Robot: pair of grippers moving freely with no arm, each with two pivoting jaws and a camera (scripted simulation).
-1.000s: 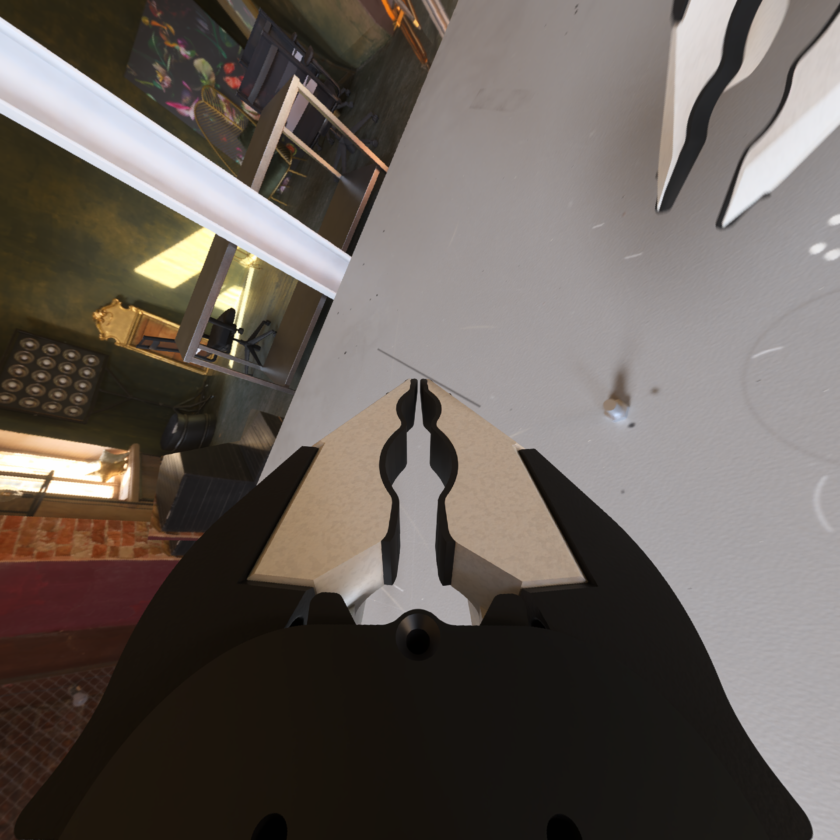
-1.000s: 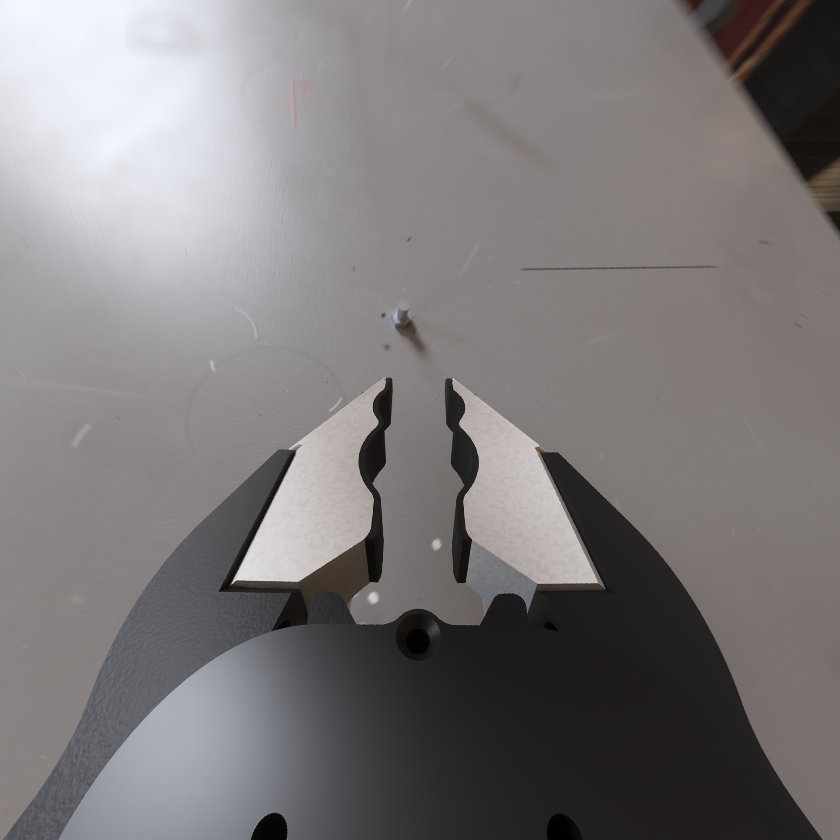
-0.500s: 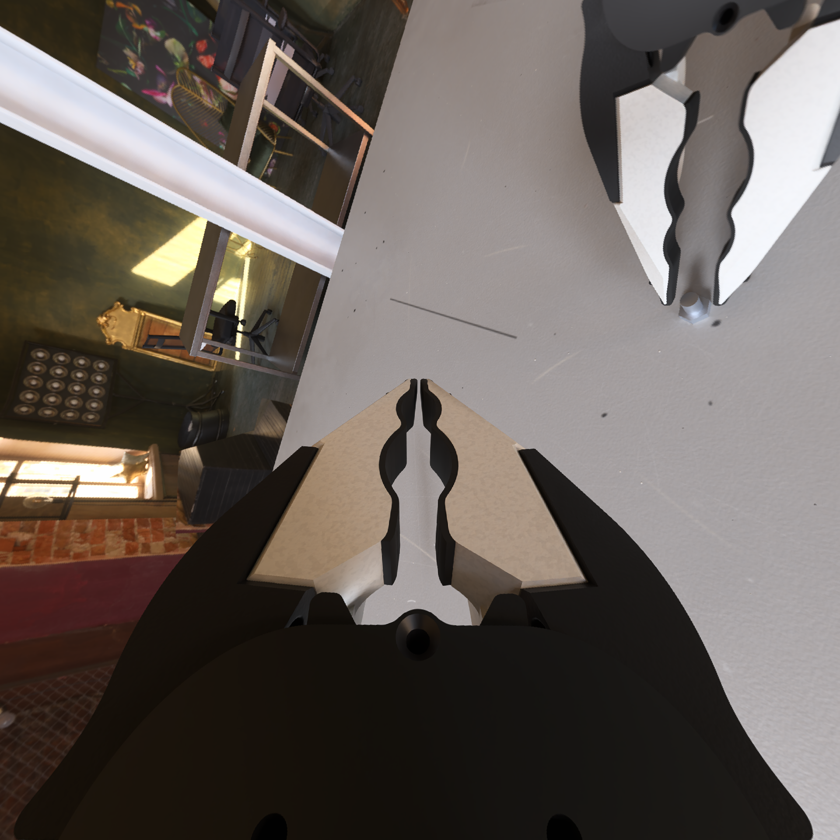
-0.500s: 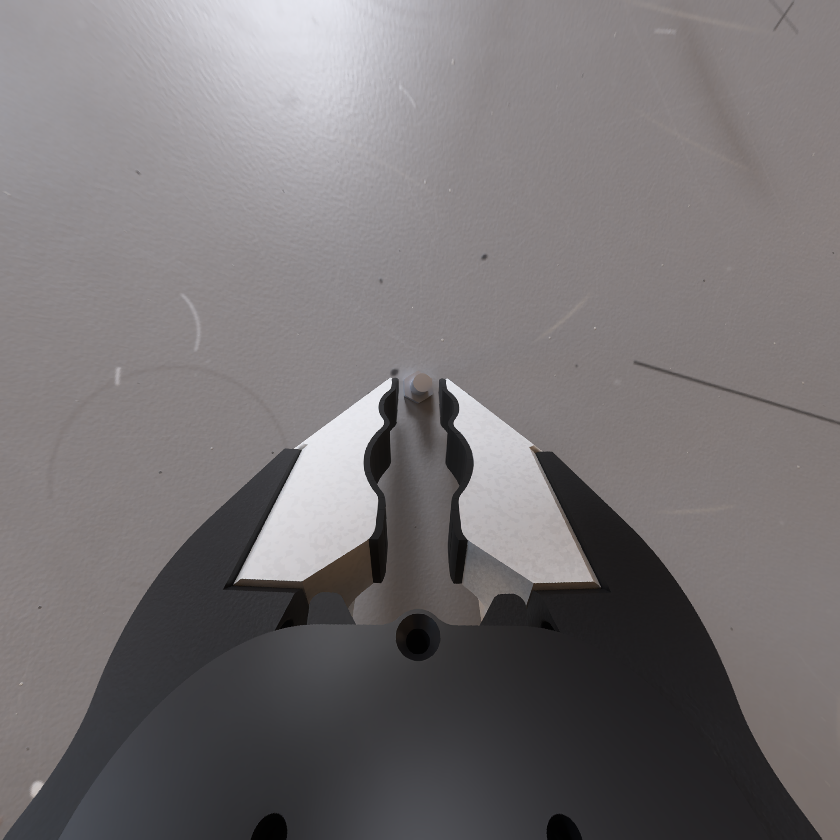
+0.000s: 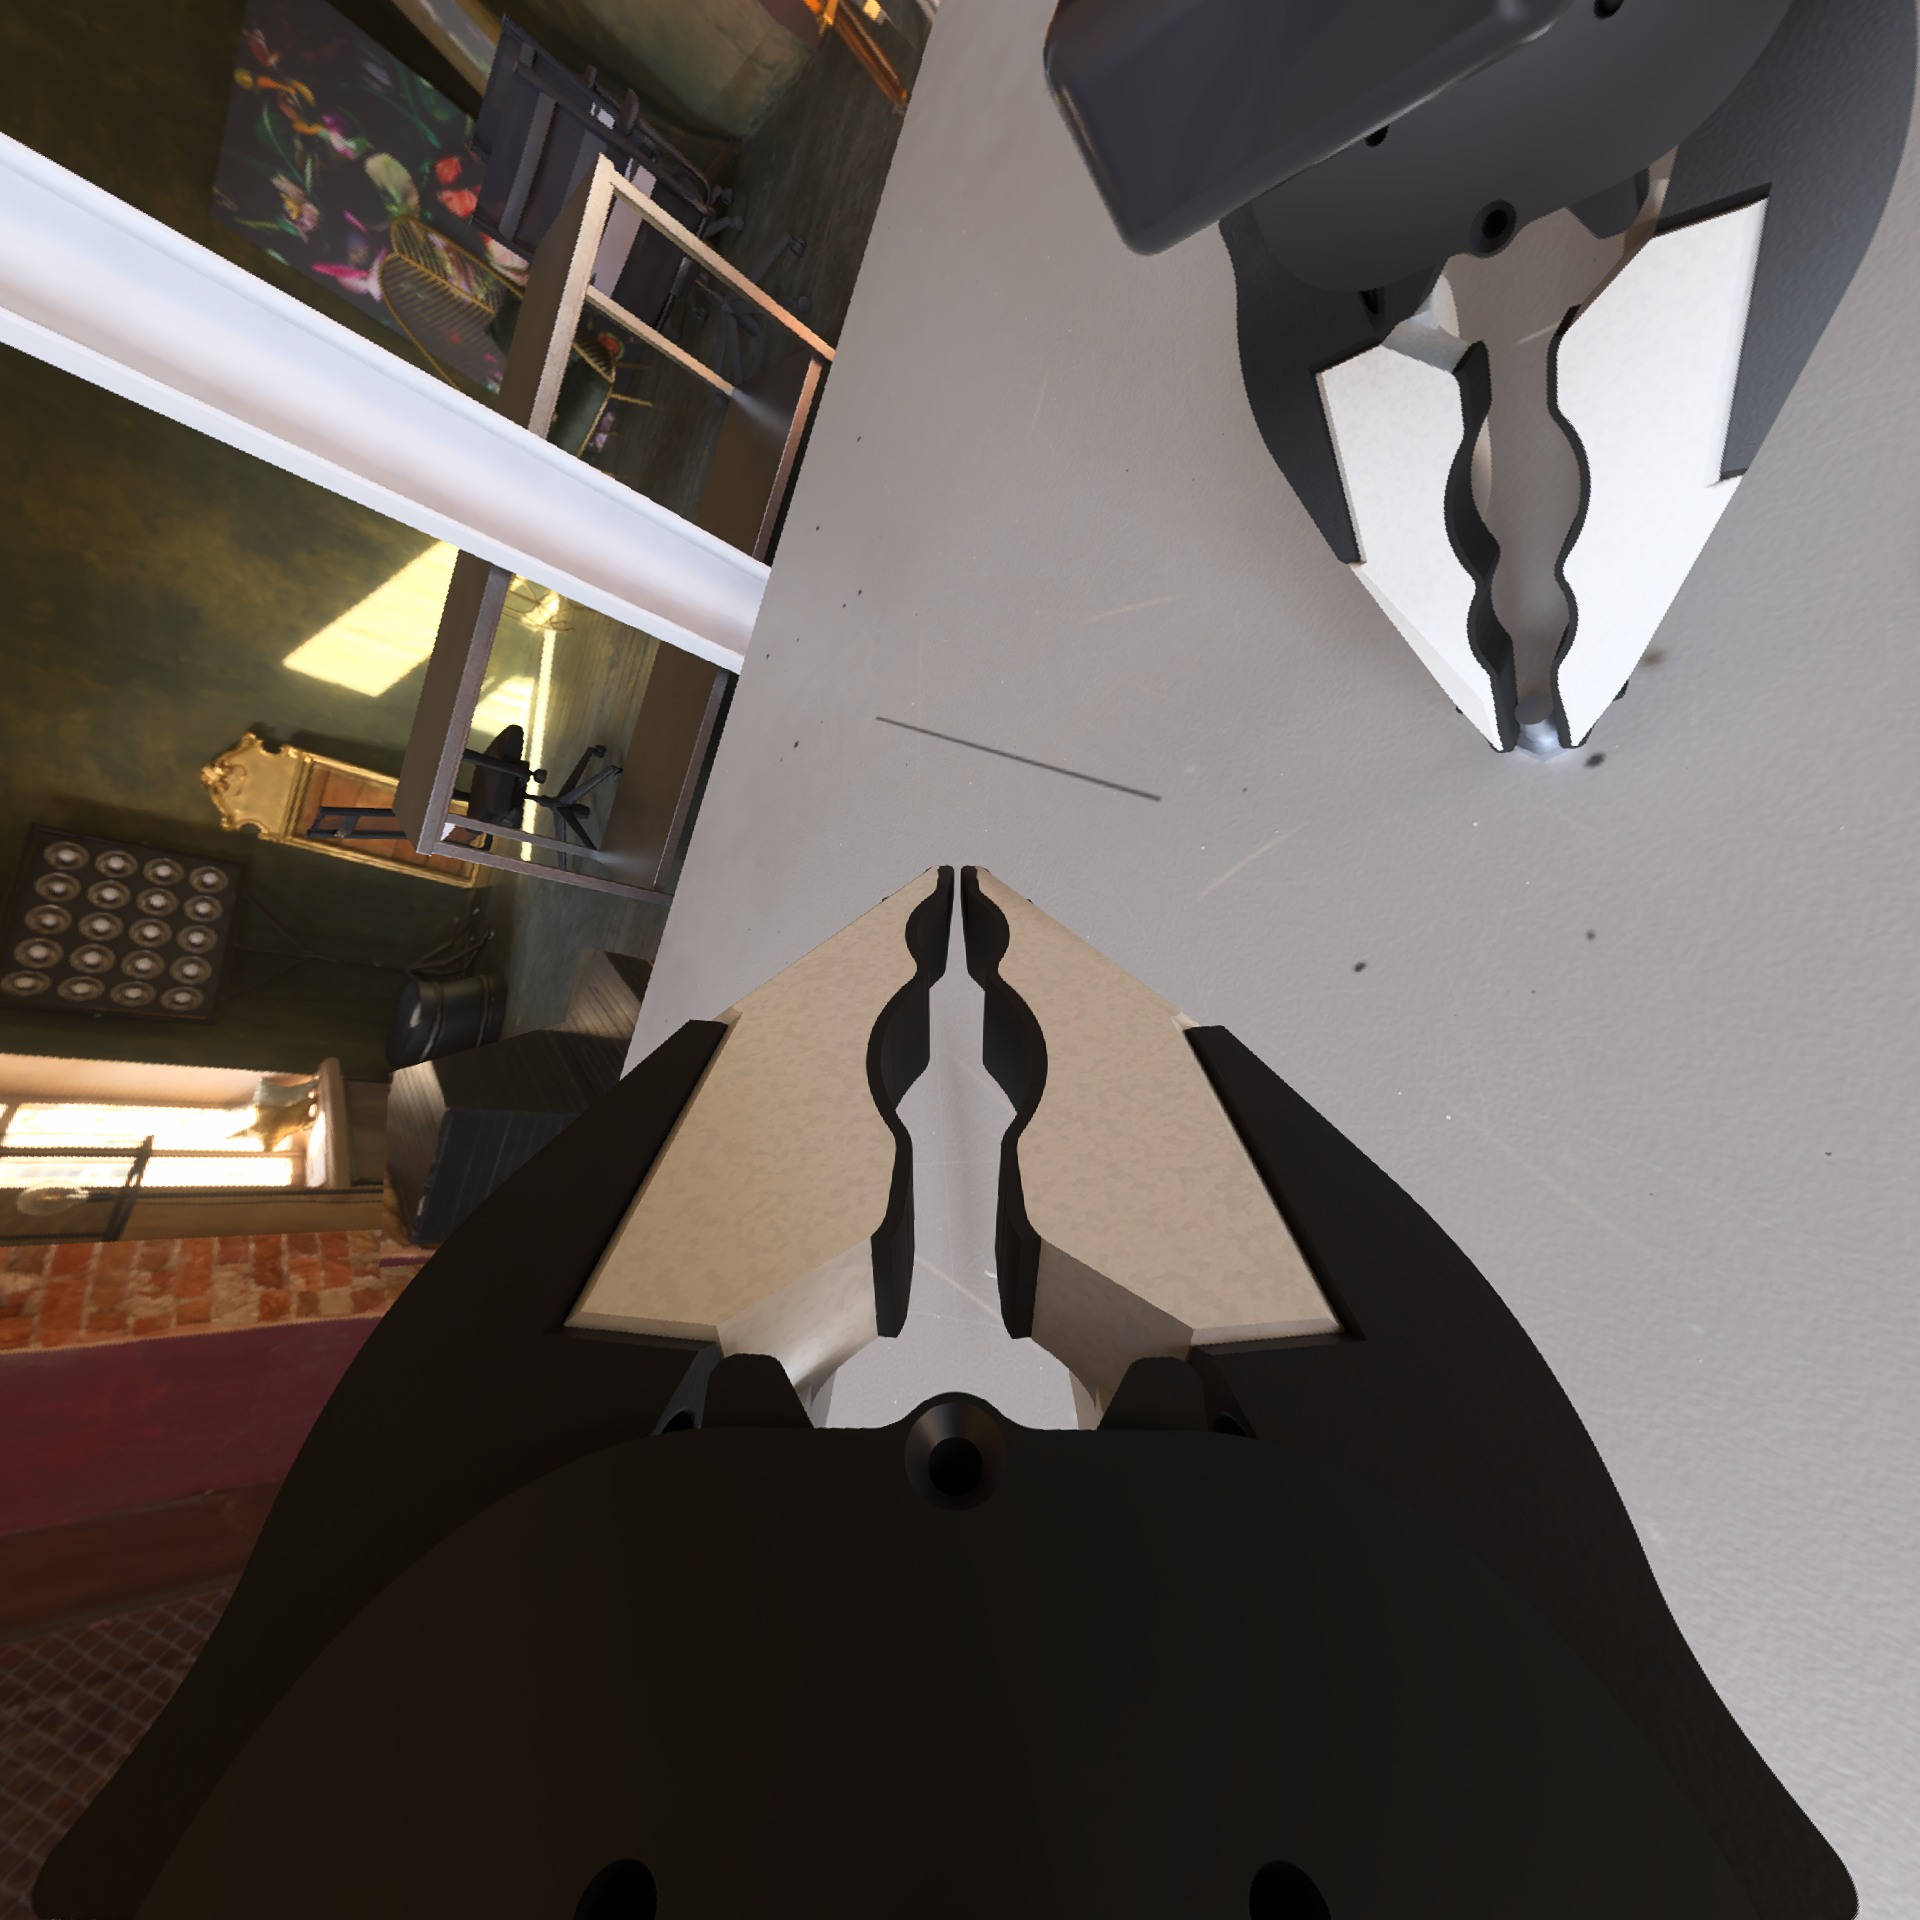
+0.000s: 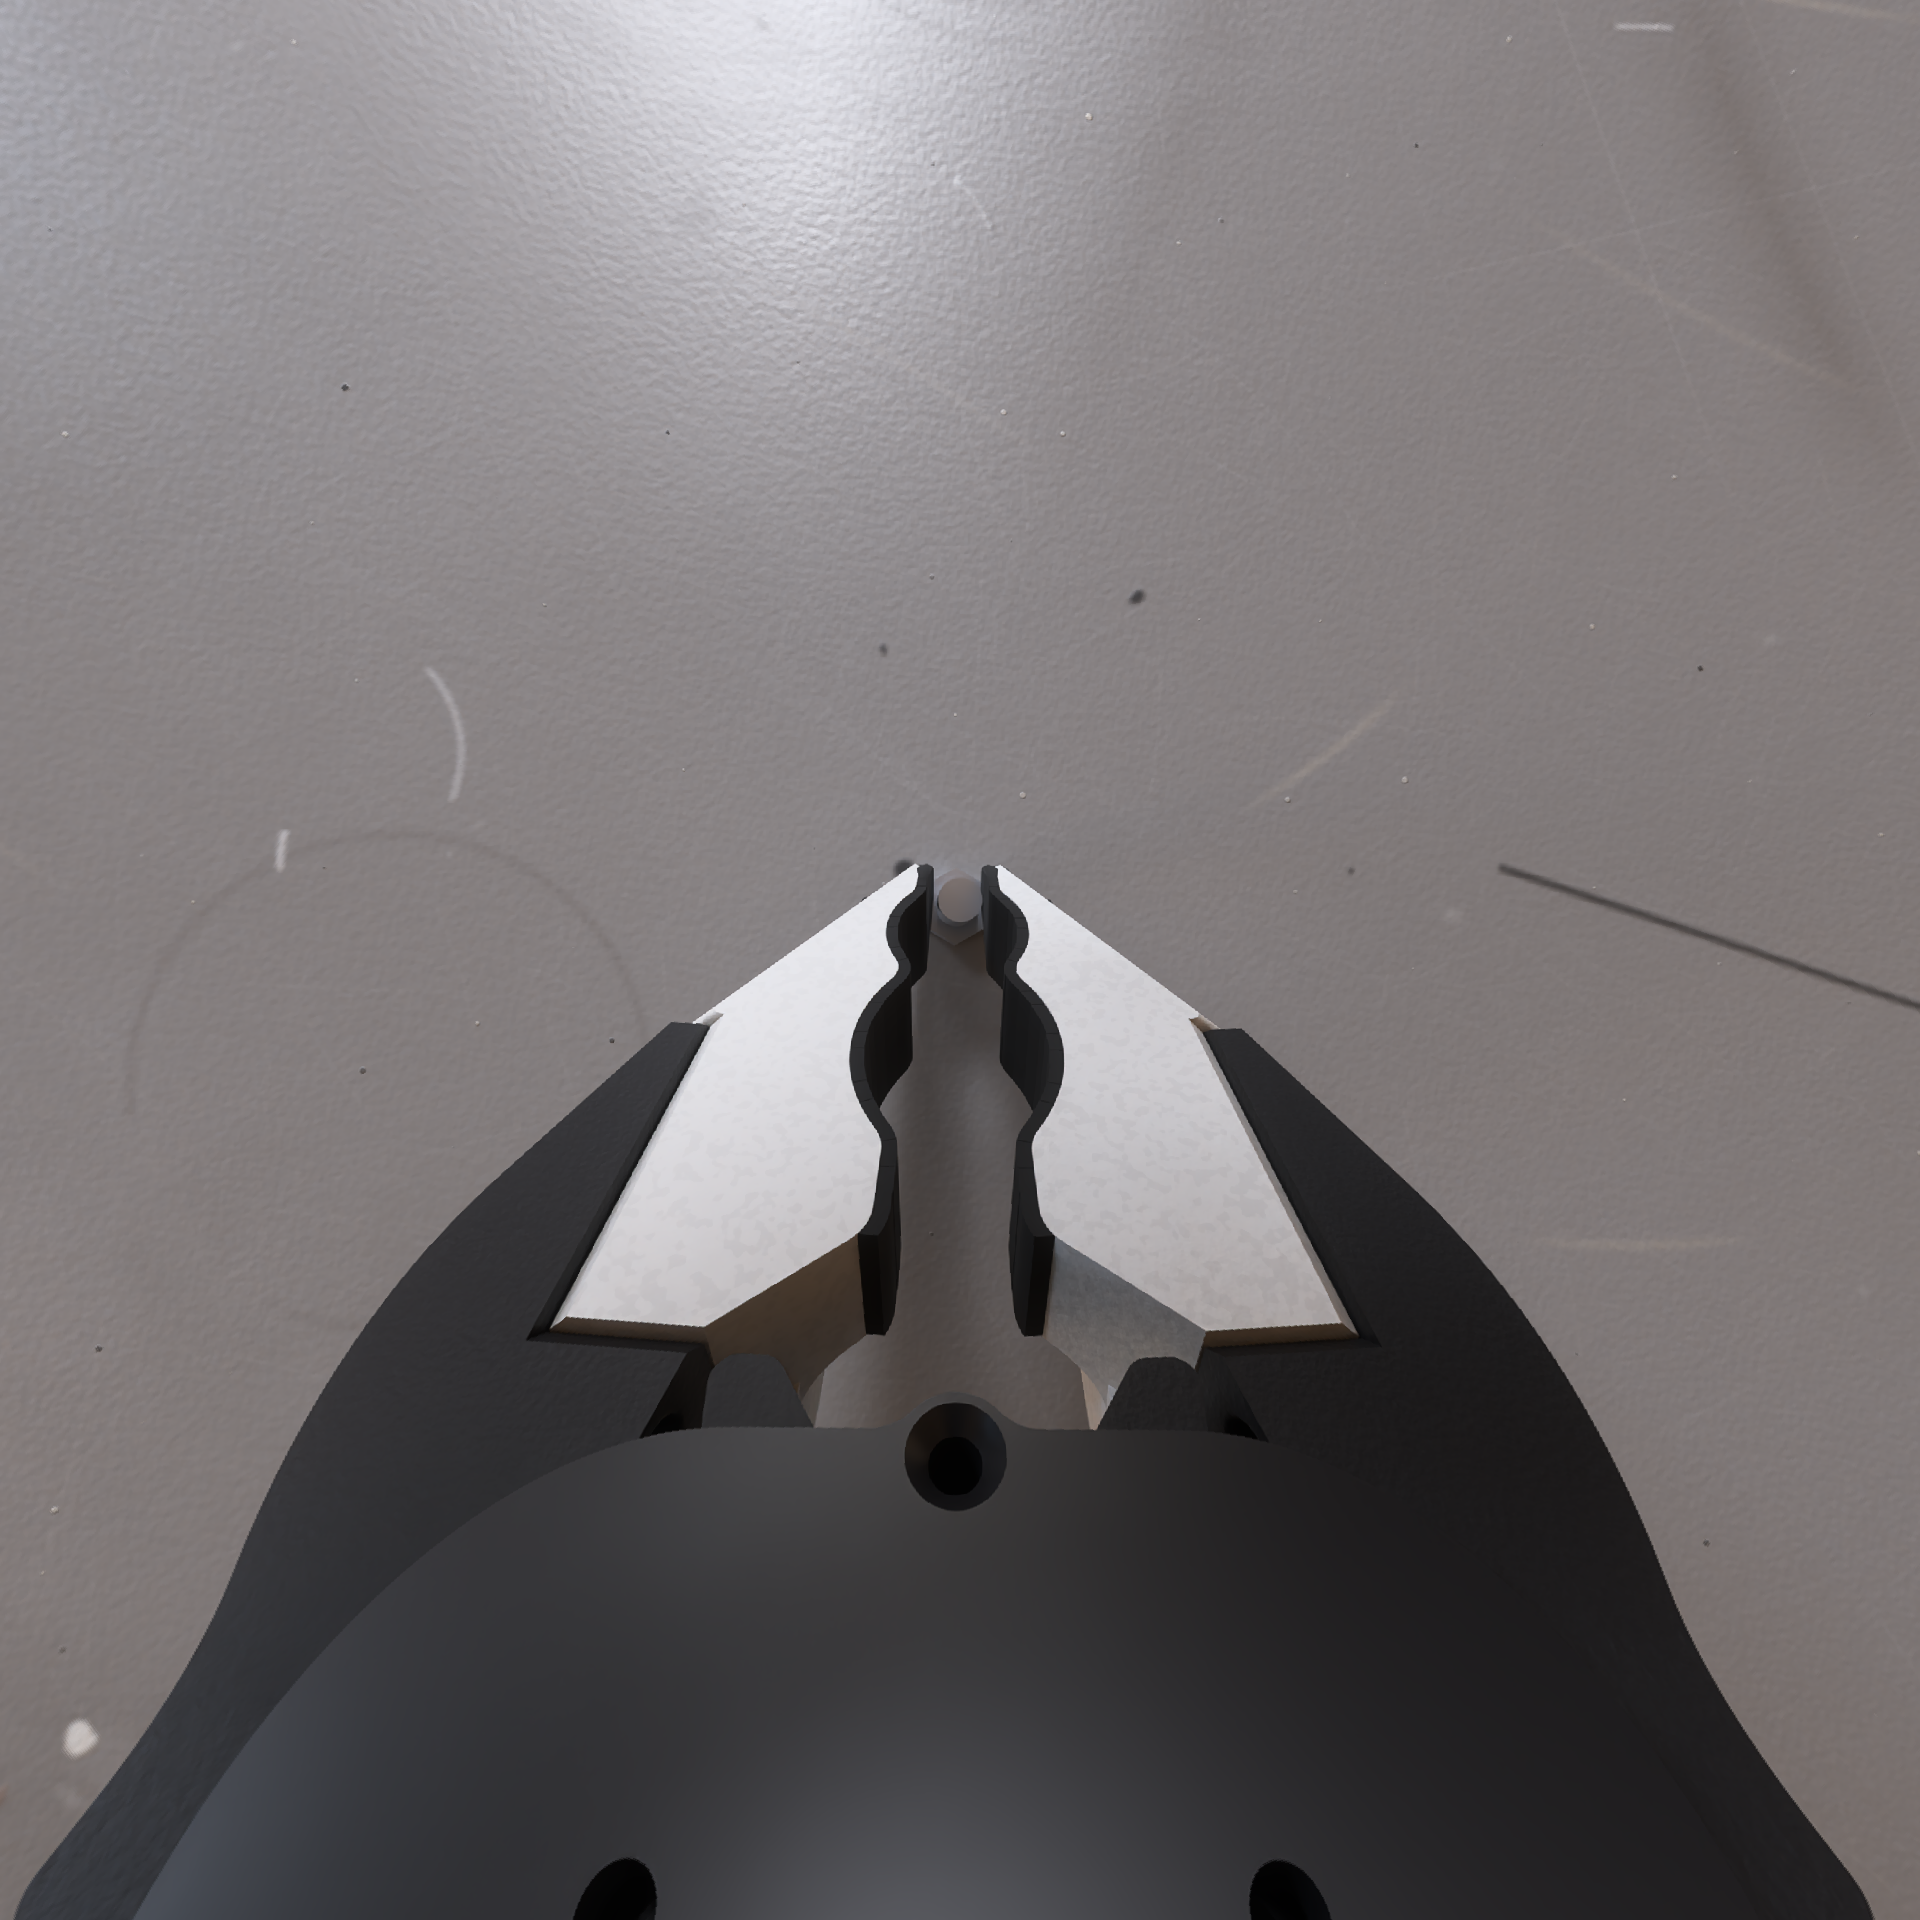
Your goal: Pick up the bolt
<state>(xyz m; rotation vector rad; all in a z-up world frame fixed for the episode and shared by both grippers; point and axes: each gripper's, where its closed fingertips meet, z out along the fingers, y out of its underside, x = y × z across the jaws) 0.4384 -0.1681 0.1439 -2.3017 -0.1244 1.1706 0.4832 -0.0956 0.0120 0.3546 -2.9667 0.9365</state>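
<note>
Room first, seen past the surface's edge in my left wrist view: dark green walls, a broad white beam [image 5: 343,416] running diagonally, a floral painting [image 5: 343,197], a metal-framed shelf unit [image 5: 582,582], a gilt frame [image 5: 301,800], a black panel w/ rows of round lights [image 5: 114,925], a brick strip [image 5: 177,1288] and a lit yellowish patch [image 5: 364,644].

The surface [image 5: 1195,1039] is big, flat, pale grey, matte w/ a faint pebbled texture. In the right wrist view it [image 6: 935,364] fills everything beyond my fingers. Marks on it: a thin dark straight line [image 5: 1018,758], also at the right edge of the other view [image 6: 1704,951]; a faint ring stain [image 6: 384,956]; a short white curved scratch [image 6: 449,732]; scattered dark specks and fine pale scratches.

My right hand-held gripper [image 5: 1536,727] points tips-down at the surface, approx. upright; in its own view [image 6: 954,894] the jaws stand a small gap apart w/ the bolt between the tips.

My left hand-held gripper [image 5: 956,883] hovers well apart from it, near the surface's edge, clenched almost tip to tip w/ nothing in it.

The bolt [image 6: 953,902], small, silver-grey, stands shank-up, its hex head on the surface. It sits right between the right tips [image 5: 1540,731]; both pads look close against it, but I can't tell whether they actually press it.
</note>
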